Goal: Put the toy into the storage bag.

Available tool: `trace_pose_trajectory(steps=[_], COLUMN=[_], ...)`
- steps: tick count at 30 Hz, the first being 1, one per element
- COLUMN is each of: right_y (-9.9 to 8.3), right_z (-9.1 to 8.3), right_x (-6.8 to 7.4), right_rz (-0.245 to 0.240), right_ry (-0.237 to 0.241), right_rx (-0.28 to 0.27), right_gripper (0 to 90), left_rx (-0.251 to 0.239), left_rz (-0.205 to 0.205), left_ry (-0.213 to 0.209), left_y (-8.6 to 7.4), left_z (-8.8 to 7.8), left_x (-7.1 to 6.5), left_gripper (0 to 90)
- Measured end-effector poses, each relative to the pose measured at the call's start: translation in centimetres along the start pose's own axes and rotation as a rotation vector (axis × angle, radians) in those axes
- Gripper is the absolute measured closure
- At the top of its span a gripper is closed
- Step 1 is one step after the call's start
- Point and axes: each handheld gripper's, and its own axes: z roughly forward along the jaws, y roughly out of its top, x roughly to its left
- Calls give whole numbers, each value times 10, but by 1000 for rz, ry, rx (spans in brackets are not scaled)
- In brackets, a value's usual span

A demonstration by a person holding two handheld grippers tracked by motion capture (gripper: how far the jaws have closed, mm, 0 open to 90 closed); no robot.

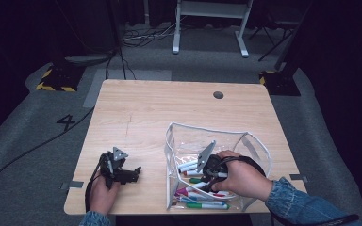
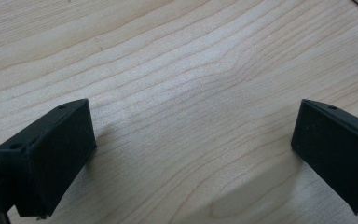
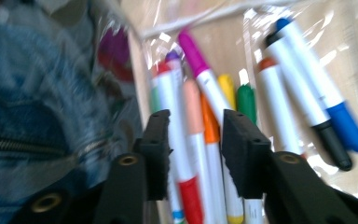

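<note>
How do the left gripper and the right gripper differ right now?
The left gripper rests on the bare wooden table, while the right gripper is down inside the clear pouch. The left gripper's jaws stand wide with nothing between them; the right gripper's jaws stand narrower, over the markers. Both are black and hand-held.

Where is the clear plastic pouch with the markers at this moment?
In the high view, the clear pouch stands on the table's near right part, with the right gripper reaching inside among the markers.
</note>
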Motion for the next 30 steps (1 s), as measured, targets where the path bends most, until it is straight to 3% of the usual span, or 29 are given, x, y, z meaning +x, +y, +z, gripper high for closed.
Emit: trace_pose_trajectory(steps=[7,16,23,30], right_y=[-2,-9,-21,-52], right_z=[-17,-52,-84,-115], right_x=[-6,-14,-17,-23], right_rz=[46,162,228,319], right_ry=[-61,-164,-241,-330], right_rx=[-122,-339,-434,-493], right_gripper=[514,383,370,370], left_rx=[0,0,0,-3], left_rz=[0,0,0,-1], left_ry=[0,0,0,2], left_y=[0,0,0,1], left_z=[0,0,0,1], left_x=[0,0,0,0], left_gripper=[0,0,0,0])
